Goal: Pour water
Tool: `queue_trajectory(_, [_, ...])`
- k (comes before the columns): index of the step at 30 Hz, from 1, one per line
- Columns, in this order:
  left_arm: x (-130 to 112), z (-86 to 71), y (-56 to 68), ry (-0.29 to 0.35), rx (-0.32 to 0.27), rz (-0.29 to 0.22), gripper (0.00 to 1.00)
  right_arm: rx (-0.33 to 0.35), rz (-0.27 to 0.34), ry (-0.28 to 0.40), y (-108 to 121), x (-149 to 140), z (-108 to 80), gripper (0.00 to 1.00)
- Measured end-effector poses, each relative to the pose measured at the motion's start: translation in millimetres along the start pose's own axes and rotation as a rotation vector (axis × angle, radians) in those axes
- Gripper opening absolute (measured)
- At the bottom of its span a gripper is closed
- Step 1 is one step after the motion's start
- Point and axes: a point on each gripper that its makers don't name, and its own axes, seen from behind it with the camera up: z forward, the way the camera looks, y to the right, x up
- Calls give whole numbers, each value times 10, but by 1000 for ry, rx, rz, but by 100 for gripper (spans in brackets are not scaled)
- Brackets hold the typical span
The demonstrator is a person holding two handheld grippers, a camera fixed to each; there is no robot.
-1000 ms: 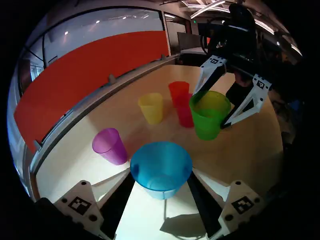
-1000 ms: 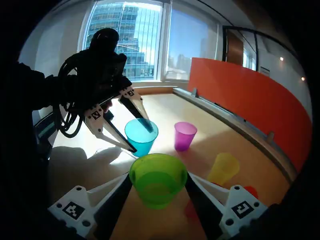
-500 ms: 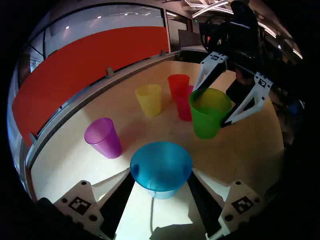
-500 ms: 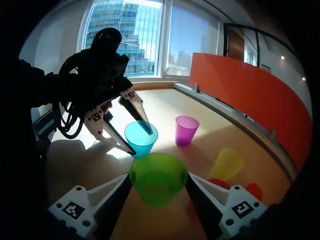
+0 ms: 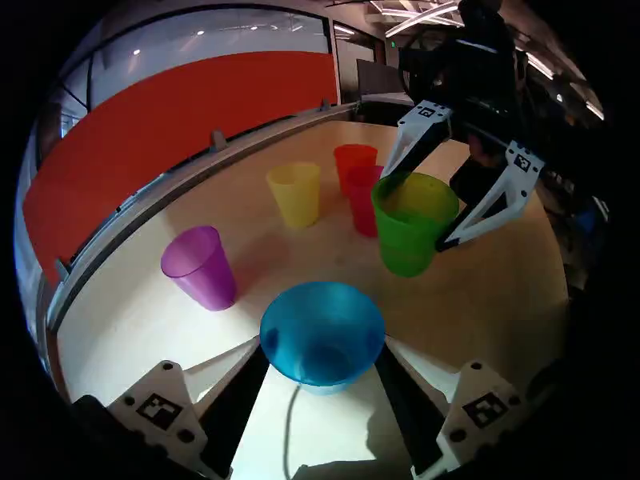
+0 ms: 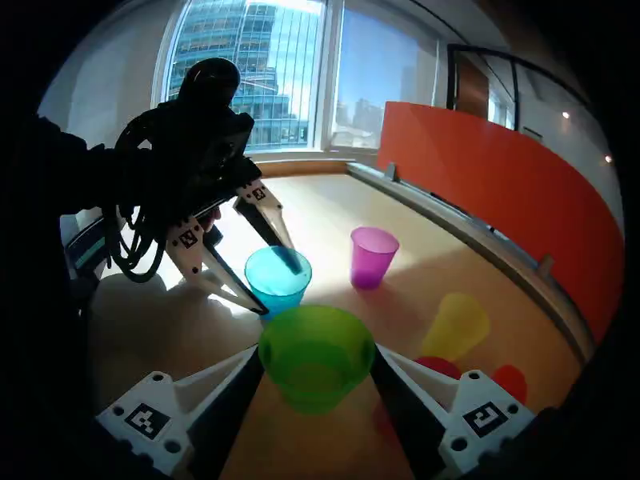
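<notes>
— Two cups are in hand, then?

— Yes. The left gripper (image 5: 322, 350) is clamped on the blue cup (image 5: 322, 324), a finger pressing each side, near in the left gripper view. The right gripper (image 6: 316, 362) grips the green cup (image 6: 316, 352) the same way.

— How do they sit relative to each other?

— Both are upright, rims level. In the left gripper view the green cup is beyond the blue one and to its right, with bare table (image 5: 496, 296) between them. They are near each other but clearly apart.

— Any water in either?

— I cannot tell for sure. A faint line inside the green cup may be a water level, and the blue cup's bottom looks paler, but neither is clear.

— And the others?

— A purple cup (image 5: 198, 266) stands far left, a yellow cup (image 5: 294, 194) farther back, and two red cups (image 5: 364, 200) are just behind the green one. None is touched.

— So how far along?

— As I judge it, the grasping is done and the pour has not begun. No rim is over another and neither cup is tilted. What remains is bringing one cup's lip above the other, tipping it slowly, and setting both down.
</notes>
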Motion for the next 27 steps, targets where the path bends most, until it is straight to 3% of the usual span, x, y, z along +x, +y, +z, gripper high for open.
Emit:
queue_trajectory(17, [-169, 8, 17, -55, -16, -36, 86, 0, 3, -6, -16, -60, 36, 92])
queue_trajectory(27, [-321, -27, -8, -99, 3, -15, 86, 0, 10, -13, -44, -154, 106, 92])
